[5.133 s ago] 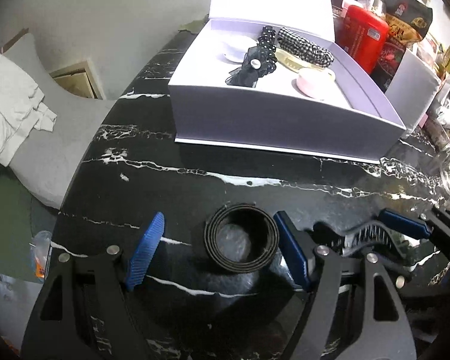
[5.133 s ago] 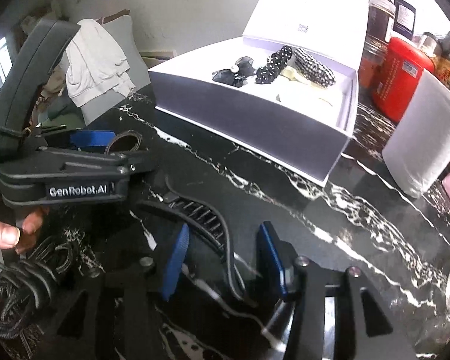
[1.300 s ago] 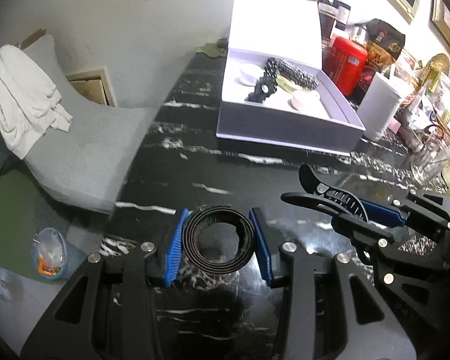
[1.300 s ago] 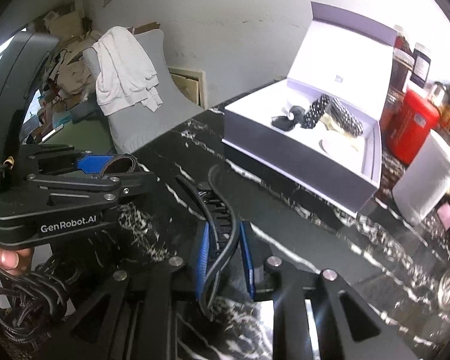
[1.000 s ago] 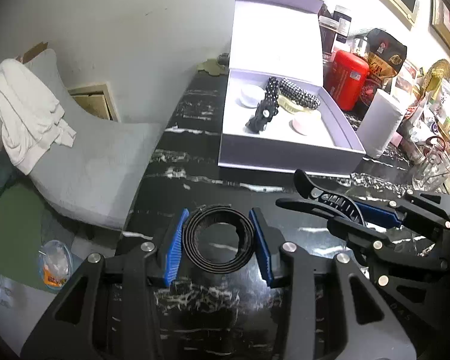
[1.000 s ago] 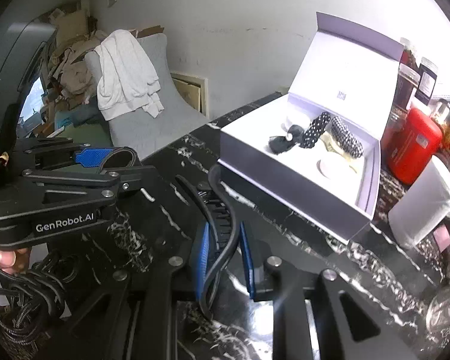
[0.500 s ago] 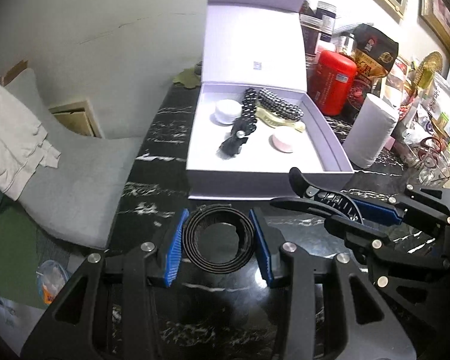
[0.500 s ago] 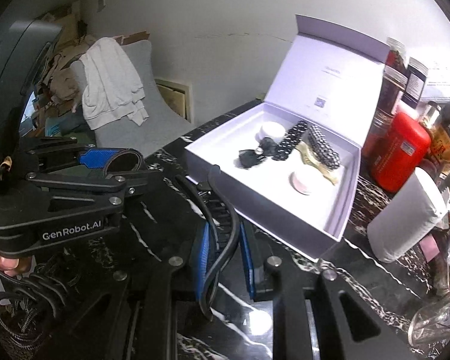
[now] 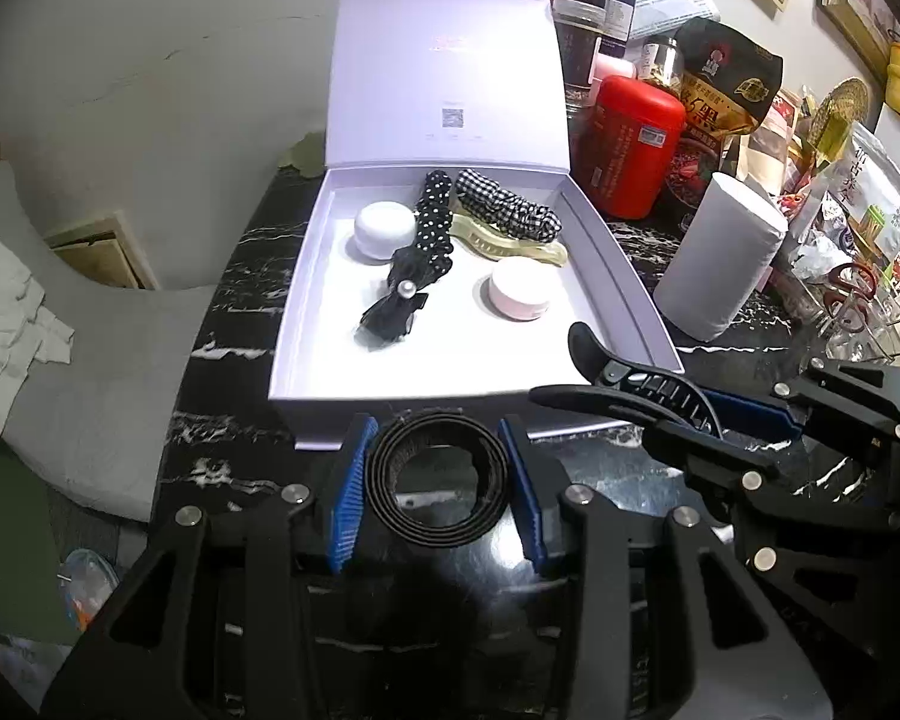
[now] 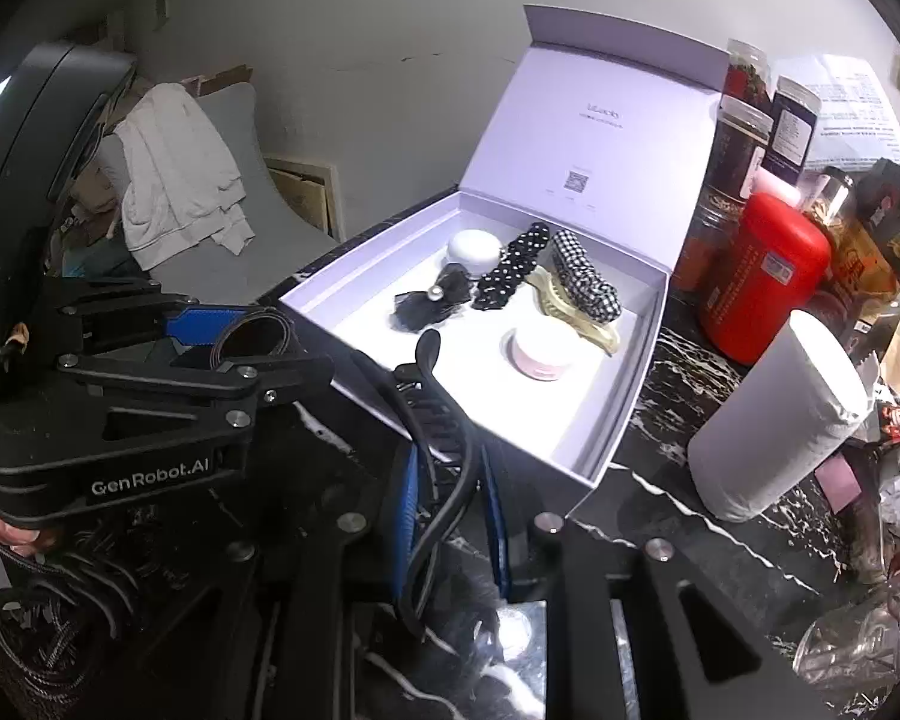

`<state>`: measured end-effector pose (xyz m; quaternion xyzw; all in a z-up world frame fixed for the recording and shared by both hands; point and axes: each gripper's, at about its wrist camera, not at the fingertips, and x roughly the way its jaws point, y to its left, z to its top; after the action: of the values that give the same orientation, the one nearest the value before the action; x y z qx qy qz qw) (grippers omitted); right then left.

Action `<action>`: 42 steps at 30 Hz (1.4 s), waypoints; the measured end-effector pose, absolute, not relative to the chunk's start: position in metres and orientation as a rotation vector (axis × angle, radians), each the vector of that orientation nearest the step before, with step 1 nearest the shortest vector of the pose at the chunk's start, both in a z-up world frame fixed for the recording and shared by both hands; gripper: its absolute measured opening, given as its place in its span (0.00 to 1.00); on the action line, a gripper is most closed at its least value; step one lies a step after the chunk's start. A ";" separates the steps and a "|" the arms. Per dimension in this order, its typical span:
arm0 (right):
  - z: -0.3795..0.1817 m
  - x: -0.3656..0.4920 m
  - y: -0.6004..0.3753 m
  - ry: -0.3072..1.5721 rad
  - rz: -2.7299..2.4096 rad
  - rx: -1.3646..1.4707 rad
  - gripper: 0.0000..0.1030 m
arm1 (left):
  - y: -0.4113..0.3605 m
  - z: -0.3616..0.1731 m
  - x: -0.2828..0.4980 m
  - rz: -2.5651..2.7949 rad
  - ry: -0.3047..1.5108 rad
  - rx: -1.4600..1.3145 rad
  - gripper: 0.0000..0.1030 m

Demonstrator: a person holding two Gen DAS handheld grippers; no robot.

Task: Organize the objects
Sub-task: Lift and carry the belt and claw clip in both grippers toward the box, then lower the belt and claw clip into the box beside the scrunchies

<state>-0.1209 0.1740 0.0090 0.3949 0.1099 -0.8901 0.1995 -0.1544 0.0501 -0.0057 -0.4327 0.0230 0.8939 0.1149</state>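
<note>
Grippers carry loads toward the box (image 9: 306, 276): left (image 9: 437, 483) pinches a band (image 9: 438, 480), right (image 10: 450, 495) a clip (image 10: 444, 438).

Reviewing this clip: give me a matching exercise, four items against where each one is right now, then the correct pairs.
Items:
1. coiled black belt
2. black hair claw clip
3. pink round case
4. red canister

Places:
A. on the table, right of the white box
B. held in the right gripper
C. inside the box
D. held in the left gripper

Pairs: 1-D, 2-B, 3-C, 4-A
</note>
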 end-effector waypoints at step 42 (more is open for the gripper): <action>0.004 -0.259 0.198 0.244 -2.527 1.103 0.19 | 0.067 -0.022 -0.298 2.640 0.017 -1.305 0.39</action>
<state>-0.2588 0.1980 0.0044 0.3915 0.0867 -0.8971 0.1856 -0.2980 0.0668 -0.0216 -0.4409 0.0058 0.8921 0.0984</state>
